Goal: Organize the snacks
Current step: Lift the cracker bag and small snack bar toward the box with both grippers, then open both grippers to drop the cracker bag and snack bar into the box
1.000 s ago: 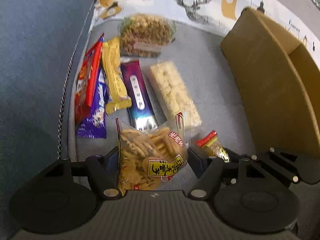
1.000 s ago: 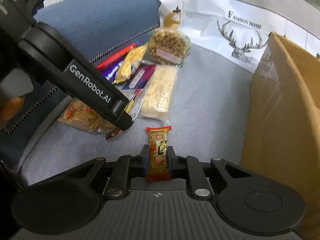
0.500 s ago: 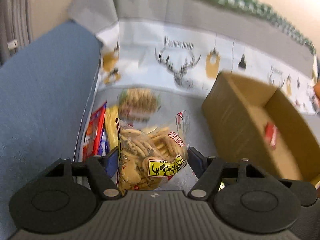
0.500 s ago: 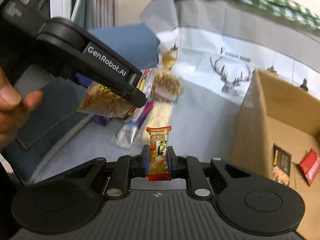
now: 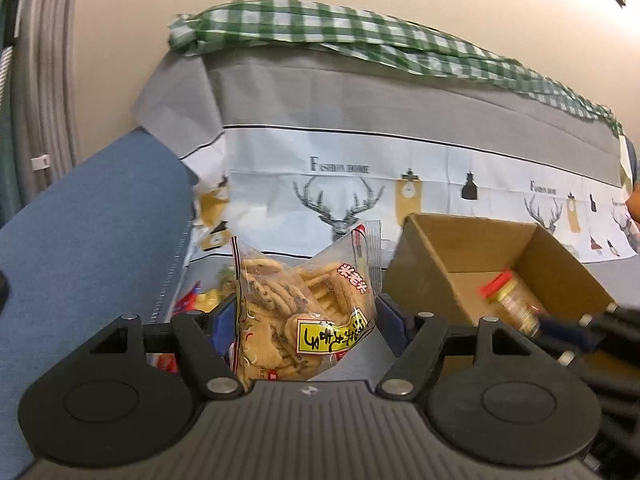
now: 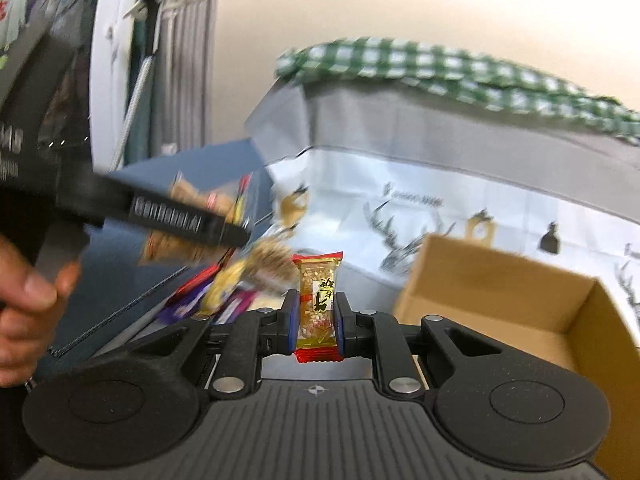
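My left gripper point(image 5: 306, 316) is shut on a clear bag of rice crackers point(image 5: 296, 312) with a yellow label, held up in the air. My right gripper point(image 6: 316, 320) is shut on a small gold and red snack bar point(image 6: 318, 300), held upright. An open cardboard box point(image 5: 472, 256) stands to the right; in the left wrist view the right gripper's snack bar point(image 5: 510, 300) hangs blurred over its opening. The box point(image 6: 500, 292) also shows in the right wrist view. The left gripper with its bag point(image 6: 188, 224) appears blurred at the left.
Several other snack packets point(image 6: 224, 292) lie on the grey sofa seat point(image 6: 360, 284) by the blue armrest point(image 5: 92, 240). A deer-print cloth point(image 5: 360, 184) covers the backrest, with a green checked cloth point(image 5: 340, 32) on top. My hand point(image 6: 24, 300) holds the left gripper.
Both grippers have lifted with their snacks and tilted up, away from the seat. The right gripper's snack bar has moved over the box. The packets on the seat have dropped low in view.
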